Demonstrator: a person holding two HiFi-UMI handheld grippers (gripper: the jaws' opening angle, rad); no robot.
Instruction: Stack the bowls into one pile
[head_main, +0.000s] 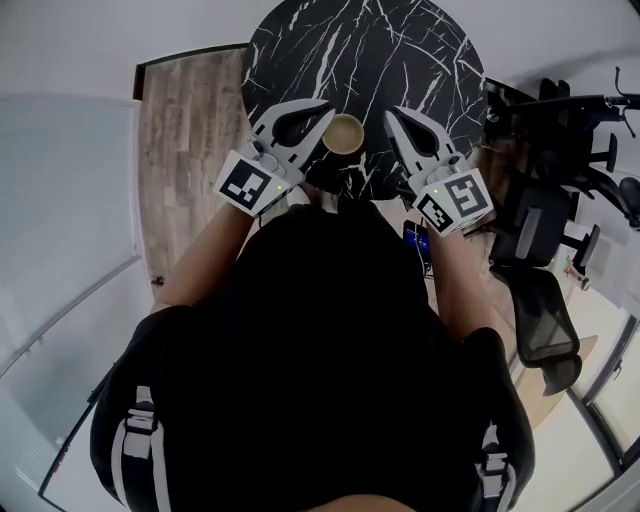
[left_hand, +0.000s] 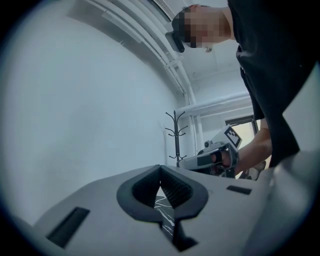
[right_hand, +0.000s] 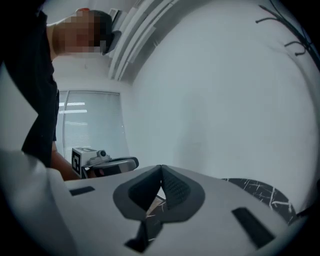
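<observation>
In the head view a tan bowl (head_main: 343, 133) sits on the near part of the round black marble table (head_main: 380, 50); I cannot tell whether it is one bowl or a pile. My left gripper (head_main: 327, 108) hovers just left of it and my right gripper (head_main: 391, 113) just right of it, both raised and pointing level. Neither touches the bowl. In the left gripper view the left gripper (left_hand: 160, 168) has its jaws together with nothing between them. The right gripper (right_hand: 161, 168) is likewise shut and empty in its own view. The bowl is hidden in both gripper views.
Black office chairs (head_main: 545, 235) stand to the right of the table and a wood floor strip (head_main: 185, 150) lies to its left. A coat rack (left_hand: 177, 135) stands against the pale wall. The person's dark torso fills the lower head view.
</observation>
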